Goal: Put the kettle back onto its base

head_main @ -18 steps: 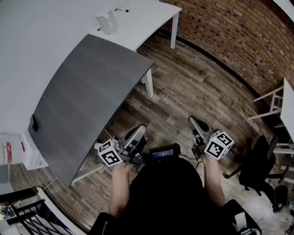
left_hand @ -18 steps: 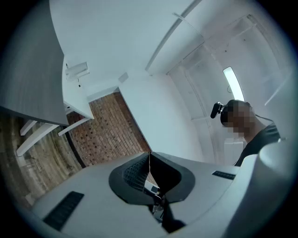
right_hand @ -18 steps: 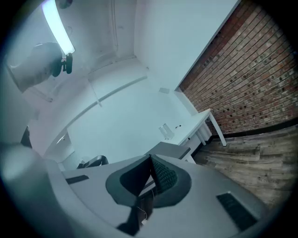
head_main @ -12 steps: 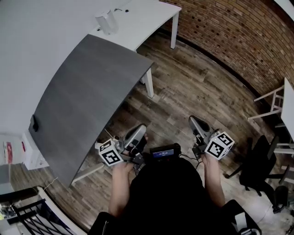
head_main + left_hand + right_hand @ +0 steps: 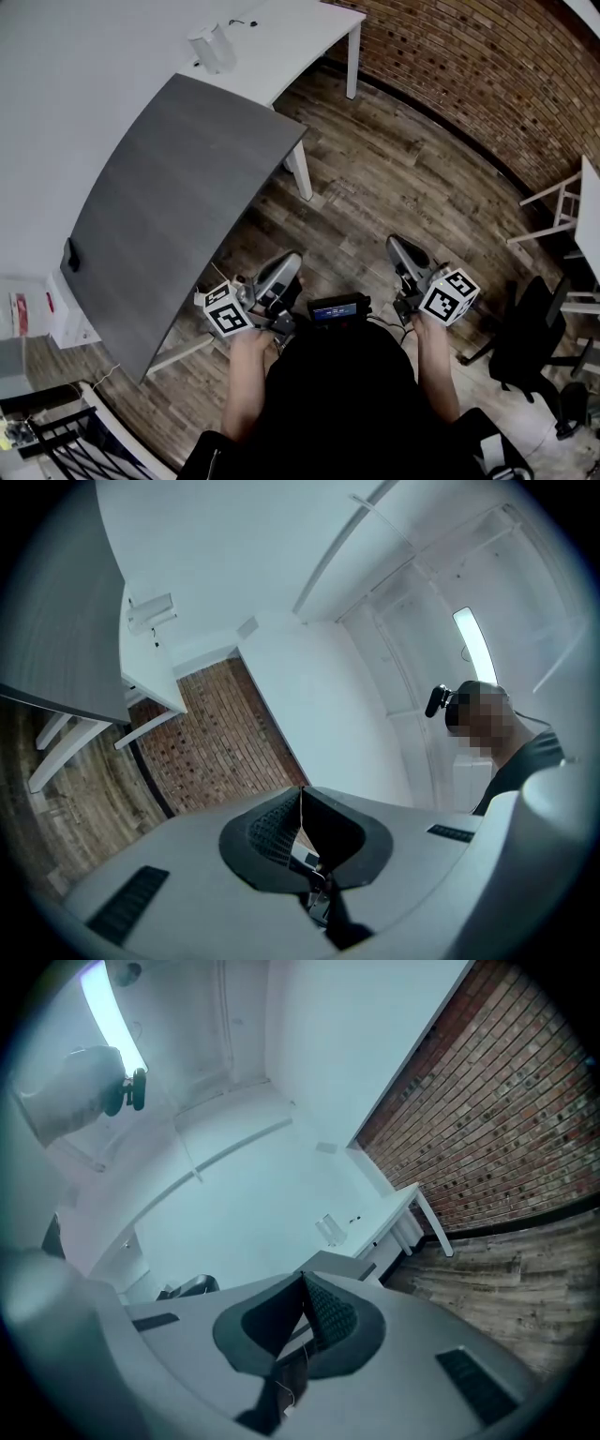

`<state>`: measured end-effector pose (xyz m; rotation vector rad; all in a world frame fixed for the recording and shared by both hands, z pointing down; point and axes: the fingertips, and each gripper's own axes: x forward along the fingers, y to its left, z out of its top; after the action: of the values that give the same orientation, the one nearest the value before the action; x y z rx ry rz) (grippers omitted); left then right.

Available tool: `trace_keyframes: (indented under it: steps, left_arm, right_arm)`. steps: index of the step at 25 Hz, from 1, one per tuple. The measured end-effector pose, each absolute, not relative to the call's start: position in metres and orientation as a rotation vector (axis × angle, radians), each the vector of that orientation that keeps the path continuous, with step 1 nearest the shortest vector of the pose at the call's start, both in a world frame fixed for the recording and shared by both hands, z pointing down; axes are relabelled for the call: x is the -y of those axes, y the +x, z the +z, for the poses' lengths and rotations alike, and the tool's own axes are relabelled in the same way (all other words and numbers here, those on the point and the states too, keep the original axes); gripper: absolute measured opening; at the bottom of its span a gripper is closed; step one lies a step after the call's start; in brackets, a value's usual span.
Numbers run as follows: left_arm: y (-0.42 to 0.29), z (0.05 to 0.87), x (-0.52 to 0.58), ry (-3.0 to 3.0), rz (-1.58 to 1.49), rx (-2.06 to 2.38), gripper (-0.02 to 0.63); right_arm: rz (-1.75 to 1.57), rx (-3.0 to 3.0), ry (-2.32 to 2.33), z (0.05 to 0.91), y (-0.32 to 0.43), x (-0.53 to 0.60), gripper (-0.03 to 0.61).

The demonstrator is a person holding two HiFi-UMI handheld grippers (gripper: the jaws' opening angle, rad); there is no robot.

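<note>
- The grey table (image 5: 178, 206) fills the left of the head view, with a small dark thing at its near left edge.
- The kettle (image 5: 211, 47), a pale jug-like shape, stands on the white table (image 5: 300, 37) beyond the grey one. It is well apart from both grippers. It is too small to tell whether it sits on its base.
- The left gripper (image 5: 286, 265) is held close in front of the person's body over the wooden floor (image 5: 394, 187), near the grey table's near corner and tilted a little upward. Its jaws are together, tips touching, with nothing between them.
- The right gripper (image 5: 398, 251) is held level on the other side of the body, also over the floor. Its jaws are together too, pads meeting at the tips, and they grip nothing.
- A brick wall (image 5: 487, 84) runs along the upper right.
- A black chair (image 5: 530, 342) stands at the lower right, just beside the person.
</note>
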<state>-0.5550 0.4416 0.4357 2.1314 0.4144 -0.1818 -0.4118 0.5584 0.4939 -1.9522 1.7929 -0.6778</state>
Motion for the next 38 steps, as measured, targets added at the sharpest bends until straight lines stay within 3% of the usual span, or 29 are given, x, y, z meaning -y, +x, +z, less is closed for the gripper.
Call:
trace_keyframes:
  steps: [23, 38]
  left_arm:
    - [-0.461, 0.445, -0.526, 2.132, -0.024, -0.540, 0.017]
    - [-0.346, 0.447, -0.467, 2.028, -0.068, -0.665, 0.017]
  right_arm:
    - [-0.563, -1.479, -1.966, 0.504, -0.318, -0.679, 0.017]
    - [-0.572, -1.437, -2.082, 0.492, -0.244, -0.635, 0.018]
